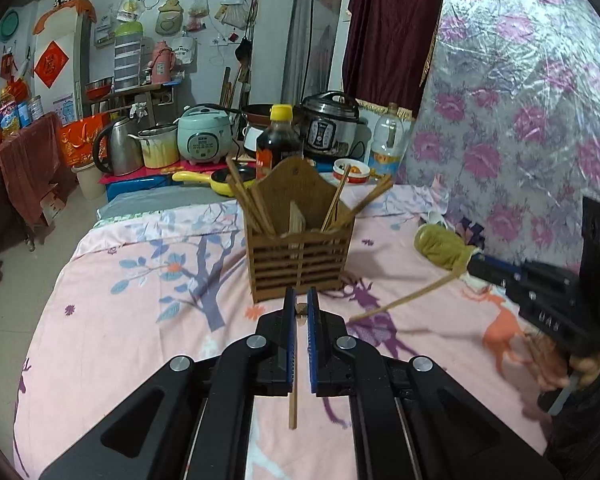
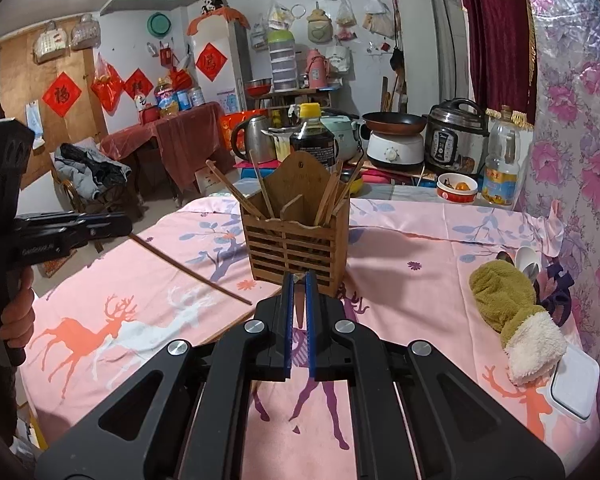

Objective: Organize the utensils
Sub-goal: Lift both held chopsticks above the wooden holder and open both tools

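A wooden slatted utensil holder (image 1: 302, 242) stands upright on the pink deer-print cloth (image 1: 140, 320), with several chopsticks leaning in both its compartments; it also shows in the right wrist view (image 2: 296, 240). My left gripper (image 1: 301, 303) is shut on a chopstick (image 1: 293, 392) just in front of the holder; that chopstick also shows in the right wrist view (image 2: 188, 270). My right gripper (image 2: 299, 284) is shut on another chopstick (image 2: 299, 308), close to the holder's front; it shows from the left wrist view as a slanted stick (image 1: 404, 300).
An olive plush mitten (image 2: 512, 312), spoons (image 2: 526, 260) and a white lidded box (image 2: 576, 384) lie at the right. Behind the holder stand a soy sauce bottle (image 1: 278, 136), rice cookers, a kettle and an oil bottle (image 2: 500, 168). Floral wall covering runs along the right.
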A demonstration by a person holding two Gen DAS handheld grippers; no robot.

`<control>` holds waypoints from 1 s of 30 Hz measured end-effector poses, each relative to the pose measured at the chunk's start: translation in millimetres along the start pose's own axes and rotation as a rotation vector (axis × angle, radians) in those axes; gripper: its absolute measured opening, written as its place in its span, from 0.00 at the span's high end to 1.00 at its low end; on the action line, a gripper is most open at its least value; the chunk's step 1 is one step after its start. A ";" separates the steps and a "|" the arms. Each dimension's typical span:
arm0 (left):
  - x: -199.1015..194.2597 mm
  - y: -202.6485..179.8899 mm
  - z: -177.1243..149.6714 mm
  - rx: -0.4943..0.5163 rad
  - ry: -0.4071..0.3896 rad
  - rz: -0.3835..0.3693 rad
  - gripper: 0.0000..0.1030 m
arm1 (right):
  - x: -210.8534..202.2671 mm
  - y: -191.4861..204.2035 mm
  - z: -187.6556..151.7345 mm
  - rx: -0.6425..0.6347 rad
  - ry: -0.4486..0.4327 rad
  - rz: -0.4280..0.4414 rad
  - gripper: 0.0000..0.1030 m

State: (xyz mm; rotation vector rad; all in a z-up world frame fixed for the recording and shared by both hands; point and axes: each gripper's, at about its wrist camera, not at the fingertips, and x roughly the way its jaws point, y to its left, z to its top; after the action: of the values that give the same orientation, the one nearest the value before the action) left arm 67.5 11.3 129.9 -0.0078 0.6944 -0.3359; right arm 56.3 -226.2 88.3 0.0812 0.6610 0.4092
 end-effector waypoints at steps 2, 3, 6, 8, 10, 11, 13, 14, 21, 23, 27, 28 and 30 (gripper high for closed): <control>0.2 -0.7 13.3 -0.009 -0.016 0.000 0.94 | -2.5 0.6 9.0 0.001 -0.021 0.000 0.94; -0.5 -1.4 20.8 -0.014 -0.029 0.003 0.94 | -4.3 1.9 13.7 -0.002 -0.034 0.000 0.94; -11.2 -3.6 46.9 -0.032 -0.094 0.010 0.94 | -10.4 6.8 31.2 -0.006 -0.084 0.005 0.94; -21.4 -7.2 63.6 -0.030 -0.149 0.024 0.94 | -14.4 9.5 41.3 -0.006 -0.117 0.008 0.94; -27.3 -12.4 76.1 -0.022 -0.191 0.046 0.94 | -17.4 13.8 52.7 -0.013 -0.159 -0.001 0.94; -27.6 -15.3 80.8 -0.014 -0.209 0.066 0.94 | -18.2 16.3 57.3 -0.017 -0.177 -0.009 0.94; -22.3 -19.5 86.4 -0.004 -0.229 0.104 0.94 | -16.6 19.7 65.5 -0.022 -0.213 -0.027 0.94; -17.7 -20.7 87.4 -0.002 -0.230 0.114 0.94 | -15.1 20.6 68.6 -0.022 -0.223 -0.032 0.94; 36.8 -11.2 81.0 -0.030 -0.171 0.120 0.94 | 29.1 23.8 79.7 -0.032 -0.198 -0.073 0.94; 55.3 -6.0 76.6 -0.041 -0.148 0.129 0.94 | 53.8 21.7 79.0 -0.028 -0.159 -0.076 0.93; 70.0 12.2 63.8 -0.123 -0.151 0.099 0.50 | 76.0 8.0 70.9 0.018 -0.125 -0.083 0.89; 72.4 17.4 60.2 -0.148 -0.160 0.111 0.46 | 73.3 7.6 70.8 0.018 -0.136 -0.082 0.89; 76.9 21.9 60.8 -0.132 -0.136 0.123 0.46 | 66.1 6.9 71.6 0.022 -0.162 -0.084 0.89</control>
State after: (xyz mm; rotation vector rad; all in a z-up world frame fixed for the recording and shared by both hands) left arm 167.4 2.2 126.0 -0.1124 0.5779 -0.1688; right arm 144.9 -189.9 107.9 0.1062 0.5074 0.3102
